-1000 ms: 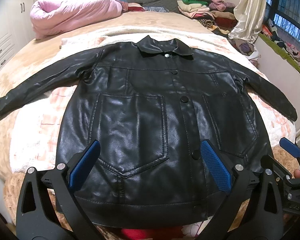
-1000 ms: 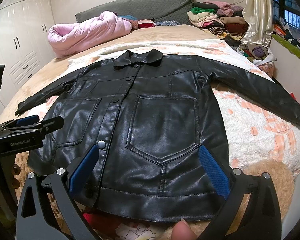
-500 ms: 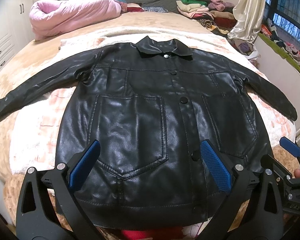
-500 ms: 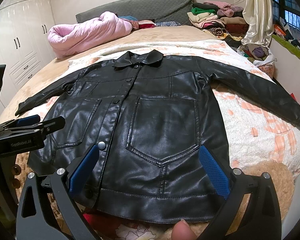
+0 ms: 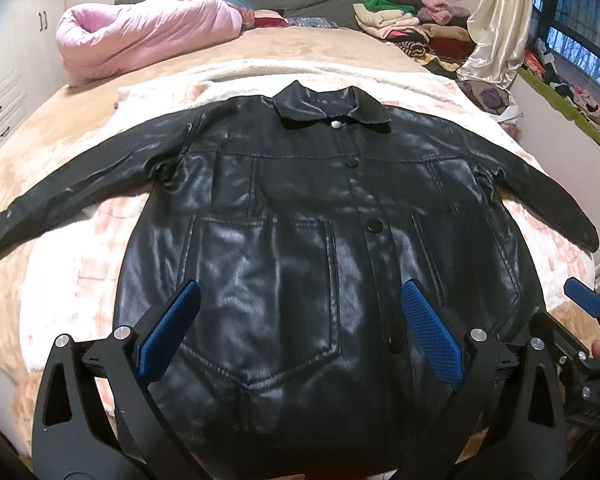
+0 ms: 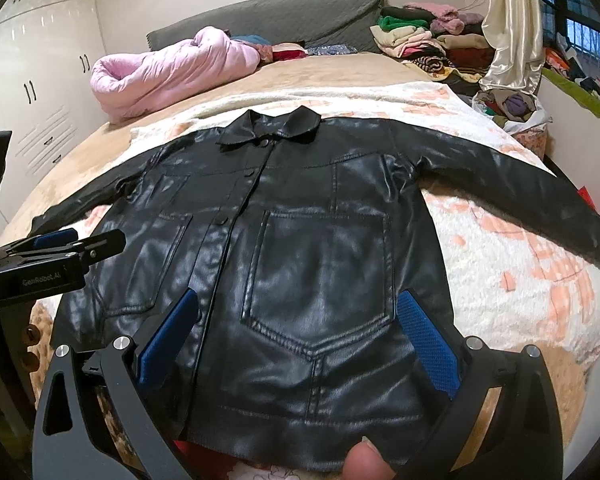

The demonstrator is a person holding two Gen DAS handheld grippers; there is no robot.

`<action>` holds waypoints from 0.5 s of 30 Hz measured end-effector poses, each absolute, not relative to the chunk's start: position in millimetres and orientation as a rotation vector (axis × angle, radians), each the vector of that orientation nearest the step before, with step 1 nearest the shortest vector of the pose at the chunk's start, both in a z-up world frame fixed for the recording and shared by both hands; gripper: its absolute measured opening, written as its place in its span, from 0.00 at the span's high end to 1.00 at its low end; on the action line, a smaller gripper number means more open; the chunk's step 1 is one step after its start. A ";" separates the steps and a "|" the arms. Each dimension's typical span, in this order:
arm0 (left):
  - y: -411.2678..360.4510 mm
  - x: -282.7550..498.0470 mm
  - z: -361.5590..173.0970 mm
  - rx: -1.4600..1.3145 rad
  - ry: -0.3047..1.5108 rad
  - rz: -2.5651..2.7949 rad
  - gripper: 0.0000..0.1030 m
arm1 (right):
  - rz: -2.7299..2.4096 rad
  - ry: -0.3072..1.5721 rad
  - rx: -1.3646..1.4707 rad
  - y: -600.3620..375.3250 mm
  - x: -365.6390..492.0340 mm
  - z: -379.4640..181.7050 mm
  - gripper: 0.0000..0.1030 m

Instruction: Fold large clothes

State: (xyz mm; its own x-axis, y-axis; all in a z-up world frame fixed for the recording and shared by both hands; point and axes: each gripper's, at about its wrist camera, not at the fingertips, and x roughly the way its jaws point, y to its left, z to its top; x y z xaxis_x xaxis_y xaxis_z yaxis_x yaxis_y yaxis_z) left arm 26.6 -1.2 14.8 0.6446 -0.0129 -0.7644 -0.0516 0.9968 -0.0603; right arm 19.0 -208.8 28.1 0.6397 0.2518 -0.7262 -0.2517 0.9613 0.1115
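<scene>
Lying flat ahead of both grippers: one black jacket (image 5: 300, 248), front up, buttoned, sleeves spread to either side, collar at the far end, hem nearest.

Left gripper (image 5: 300, 336): jaws wide apart, nothing held, poised over the hem end, straddling the left pocket (image 5: 263, 296).

Right gripper (image 6: 295, 336): jaws likewise wide, empty, over the other pocket (image 6: 320, 276); a fingertip (image 6: 366, 460) shows at its base.

Support: patterned blanket (image 6: 512, 264) on a bed (image 5: 79, 128). Beyond the collar: pink duvet (image 5: 139, 28), clothes pile (image 6: 424, 40).

Step in hand, as judged: first fold not yet begun; approach for a grasp.

Handling notes:
- Material looks stiff and glossy, so likely slippery; bite well in from the edge, taking both layers.
- Take matching points on each side, so the fold runs straight.
- Bring sleeves across the body first; lift rather than drag, lest the blanket bunch.
- Close fully before lifting.
</scene>
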 end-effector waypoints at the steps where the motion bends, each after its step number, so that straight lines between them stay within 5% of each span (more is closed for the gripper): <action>1: -0.6 29.5 15.5 -0.080 0.868 0.023 0.09 | 0.289 0.830 -0.003 -208.2 21.6 29.1 0.04; 15: 4.3 64.4 19.9 -0.083 0.859 0.041 0.09 | 0.262 0.785 0.003 -209.4 66.4 44.5 0.04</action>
State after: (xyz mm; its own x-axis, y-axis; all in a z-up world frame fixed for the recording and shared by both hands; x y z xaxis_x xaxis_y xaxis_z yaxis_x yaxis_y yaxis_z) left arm 64.4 4.3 19.9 0.6524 0.0023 -0.7579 -0.0693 0.9960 -0.0567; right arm 66.4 -209.4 44.5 0.6767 0.2340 -0.6981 -0.2318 0.9677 0.0996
